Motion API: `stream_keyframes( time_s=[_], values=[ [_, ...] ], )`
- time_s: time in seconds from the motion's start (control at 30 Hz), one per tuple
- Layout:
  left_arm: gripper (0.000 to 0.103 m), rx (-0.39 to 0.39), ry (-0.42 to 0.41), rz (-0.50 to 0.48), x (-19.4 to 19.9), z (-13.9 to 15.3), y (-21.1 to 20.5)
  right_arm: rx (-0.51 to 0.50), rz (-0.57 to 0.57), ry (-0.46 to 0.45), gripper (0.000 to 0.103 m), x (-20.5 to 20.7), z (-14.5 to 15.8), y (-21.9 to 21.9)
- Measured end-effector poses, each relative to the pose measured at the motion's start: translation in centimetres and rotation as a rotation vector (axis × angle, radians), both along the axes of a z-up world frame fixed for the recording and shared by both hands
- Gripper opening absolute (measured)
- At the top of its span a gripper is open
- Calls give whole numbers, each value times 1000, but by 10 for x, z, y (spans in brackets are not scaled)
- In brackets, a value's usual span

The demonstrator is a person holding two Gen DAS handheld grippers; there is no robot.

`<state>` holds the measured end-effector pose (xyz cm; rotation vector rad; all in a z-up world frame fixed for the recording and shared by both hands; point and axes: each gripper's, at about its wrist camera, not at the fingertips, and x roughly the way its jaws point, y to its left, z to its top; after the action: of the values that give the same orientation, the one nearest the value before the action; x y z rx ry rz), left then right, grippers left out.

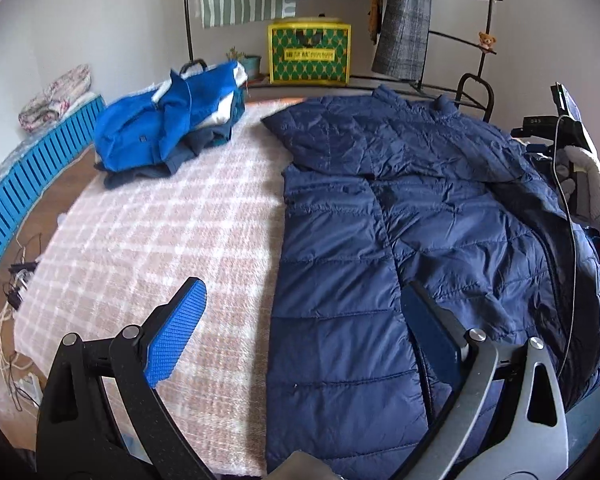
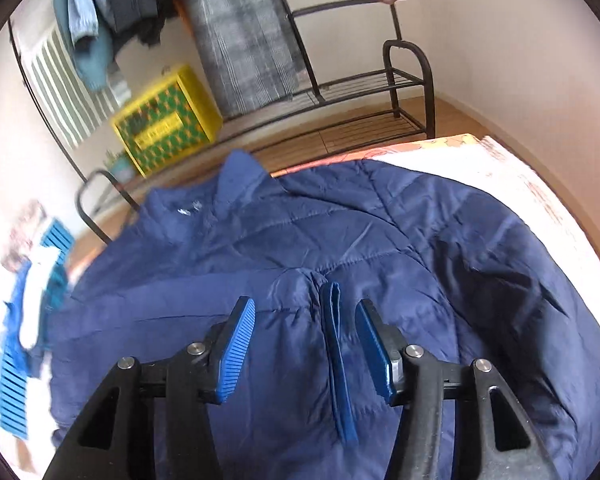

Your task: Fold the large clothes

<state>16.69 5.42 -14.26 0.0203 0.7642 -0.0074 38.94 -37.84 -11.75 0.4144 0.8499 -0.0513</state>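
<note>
the navy puffer jacket (image 1: pixel 400 208) lies spread on the checked blanket (image 1: pixel 160 232), right of the blue clothes pile (image 1: pixel 168 128). left tongs (image 1: pixel 300 336) and right tongs (image 2: pixel 306 348) both gape, empty. it's probably light, puffy, slippery; pinch the raised cuff fold (image 2: pixel 336 344)

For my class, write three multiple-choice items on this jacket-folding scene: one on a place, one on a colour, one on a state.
1. Where does the pile of blue clothes lie?
A. far corner of the checked blanket
B. on the navy puffer jacket
C. in the yellow crate

2. What colour are the finger pads?
A. red
B. blue
C. white

3. How is the right gripper?
A. shut on the jacket
B. out of view
C. open over a fabric strip

Key: A, the pile lies apart from the jacket; B, ribbed blue pads; C, its jaws are spread, the strip untouched between them.
</note>
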Motion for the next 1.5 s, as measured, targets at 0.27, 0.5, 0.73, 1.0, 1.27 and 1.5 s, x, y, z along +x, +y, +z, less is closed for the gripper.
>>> stream_keyframes(
  time_s=[0.27,0.5,0.73,1.0,1.27,1.5],
  values=[
    [100,39,-137,-55,-27,45,-11,-28,18,-73,59,-99,53,-17],
    [100,-12,-146,-144,-49,73,-25,-78,-46,-103,59,-197,78,-43],
    [100,-65,-128,-204,-69,96,-41,-62,-222,-73,59,-305,79,-99],
    [100,-106,-142,-210,-81,99,-43,52,-497,32,59,-407,34,-184],
    [100,-147,-77,-205,-79,83,-40,271,-662,92,59,-436,-28,-239],
    [100,-135,-83,-196,-81,84,-39,438,-720,103,58,-440,-69,-247]
  ],
)
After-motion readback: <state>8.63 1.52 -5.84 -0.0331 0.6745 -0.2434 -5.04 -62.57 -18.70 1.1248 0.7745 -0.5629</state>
